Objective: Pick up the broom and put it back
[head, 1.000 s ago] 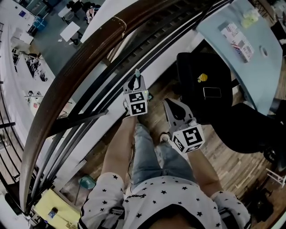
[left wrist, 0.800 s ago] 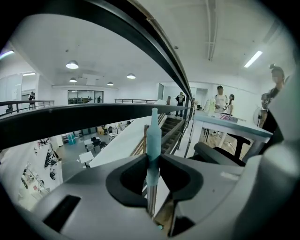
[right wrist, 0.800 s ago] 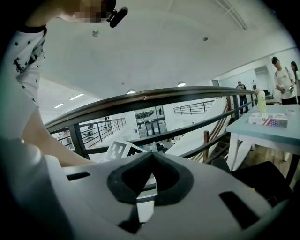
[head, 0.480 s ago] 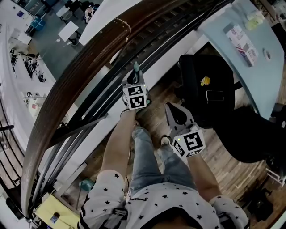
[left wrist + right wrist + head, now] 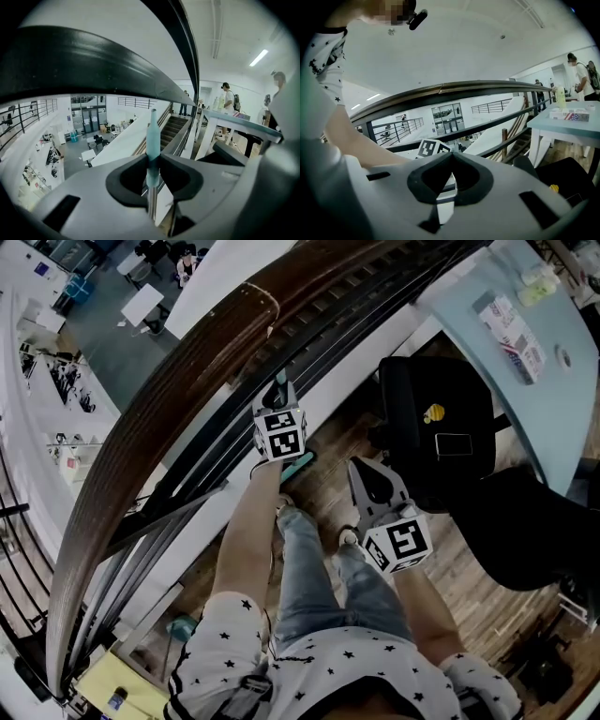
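Left gripper view: the left gripper [image 5: 152, 163] is clenched on the broom [image 5: 152, 133]. Its pads press the handle from both sides, where the teal end cap meets the metal shaft.
Right gripper view: the right gripper [image 5: 451, 157] is closed. Its tips meet and nothing sits between them.
Head view, tongs: the left gripper [image 5: 280, 397] is raised against the railing [image 5: 169, 399]. The right gripper [image 5: 366, 476] hangs lower, near the person's legs, well apart from the broom.
Broom position: upright in the left jaws and just beside the railing bars. The teal tip [image 5: 282, 382] stands above the jaws, and the shaft runs down out of sight behind the gripper and forearm.
Lower end: a teal piece [image 5: 298, 465] shows by the wooden floor [image 5: 328, 451] under the left gripper. It cannot be told whether this is the broom head.
Surroundings: the desk [image 5: 487, 343] fills the upper right corner, well apart from both tongs.
Done: pick-up, judged from the firm one-handed grip.
Left: the put-back. No holder or resting spot can be identified, so the release is not yet due.
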`<state>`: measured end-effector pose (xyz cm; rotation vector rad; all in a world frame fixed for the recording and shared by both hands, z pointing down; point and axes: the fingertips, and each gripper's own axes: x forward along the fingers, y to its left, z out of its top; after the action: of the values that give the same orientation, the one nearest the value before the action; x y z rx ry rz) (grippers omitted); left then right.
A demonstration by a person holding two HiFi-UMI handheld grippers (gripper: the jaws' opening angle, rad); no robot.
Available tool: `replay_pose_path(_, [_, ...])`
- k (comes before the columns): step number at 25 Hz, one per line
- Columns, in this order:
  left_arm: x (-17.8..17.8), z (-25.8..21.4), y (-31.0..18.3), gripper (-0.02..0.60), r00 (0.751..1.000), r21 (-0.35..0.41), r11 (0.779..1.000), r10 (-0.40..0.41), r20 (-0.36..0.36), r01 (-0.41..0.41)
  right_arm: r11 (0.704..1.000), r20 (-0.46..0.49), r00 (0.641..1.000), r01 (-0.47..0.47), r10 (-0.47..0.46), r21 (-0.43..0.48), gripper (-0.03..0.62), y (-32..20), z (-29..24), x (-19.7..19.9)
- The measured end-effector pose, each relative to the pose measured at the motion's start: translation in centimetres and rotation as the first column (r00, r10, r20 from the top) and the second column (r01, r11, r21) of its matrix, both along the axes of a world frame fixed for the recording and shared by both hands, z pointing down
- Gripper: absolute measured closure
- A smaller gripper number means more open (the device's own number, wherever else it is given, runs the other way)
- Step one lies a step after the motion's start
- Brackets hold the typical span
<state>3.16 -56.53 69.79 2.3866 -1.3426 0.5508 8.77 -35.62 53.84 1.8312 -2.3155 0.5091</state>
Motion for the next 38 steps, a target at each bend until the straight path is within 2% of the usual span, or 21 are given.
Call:
replay_pose_path(9, [0.1,1.1,-1.0,0.483,0.998,0.037,0.998,0.043,0.037,-0.044,1.0,-0.001,1.0,0.002,-0.002,-0.015,0.6,-0.1,0.5,-0.6])
replay_pose_path(16, [0.4,2.5,-0.9,0.483,0.997,-0.006,0.998,0.057,0.051,-0.057,1.0,0.007,1.0,-0.001,0.001,-0.015,0.6,-0.5,0.7,-0.5])
replay_pose_path(25, [-0.4,3.0,-0.3,0.462,0.999,-0.058,0.998,0.04,0.01,-0.039,1.0,0.0,1.0,0.005,-0.005,-0.017,0.6,0.2,0.5,-0.8])
replay_pose_path(30, [-0.1,2.0,0.3,0.433,0.999,-0.055,0.997,0.046,0.0,-0.046,1.0,-0.002,1.0,0.014,-0.014,-0.015,0.6,0.6,0.5,-0.8])
replay_pose_path(38, [-0.8,1.1,0.9,0.426,1.0,-0.05,0.999,0.019,0.002,-0.019,1.0,-0.004,1.0,0.025,-0.025,0.0,0.6,1.0,-0.3,-0.7])
